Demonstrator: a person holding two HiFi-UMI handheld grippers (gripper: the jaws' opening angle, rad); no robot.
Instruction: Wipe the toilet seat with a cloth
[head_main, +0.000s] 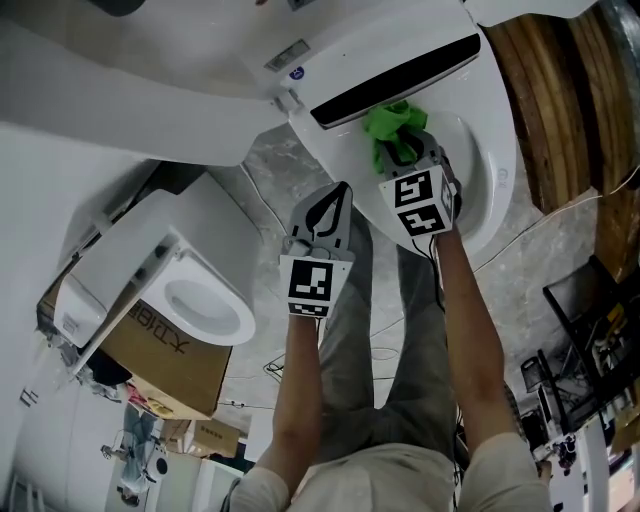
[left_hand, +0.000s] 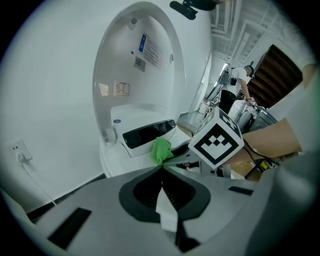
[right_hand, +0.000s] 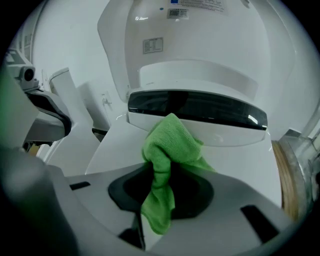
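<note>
A: Right gripper (head_main: 405, 150)?
B: Jaws clamped on the green cloth (head_main: 392, 120). In the right gripper view the cloth (right_hand: 167, 145) bunches up out of the right gripper (right_hand: 161, 165) and 1 tail hangs back between the jaws.

A: Where's the cloth sitting?
B: At the rear of the toilet seat (head_main: 493, 150), just in front of the dark panel (head_main: 395, 78). Can't tell if it presses on the seat. The lid (right_hand: 200, 35) stands upright behind it.

A: Left gripper (head_main: 343, 192)?
B: Jaws together, tips meeting, nothing between them. In its own view the left gripper (left_hand: 161, 168) points at the toilet, with the cloth (left_hand: 161, 149) just past the tips. In the head view it hangs beside the right one, off the seat's left edge, over the grey floor (head_main: 275, 165).

A: Anything else?
B: A 2nd toilet (head_main: 205, 300) at lower left, resting on a cardboard box (head_main: 170, 355), well apart from both grippers. A wood-brown surface (head_main: 560, 90) lies at the right of the seat.
</note>
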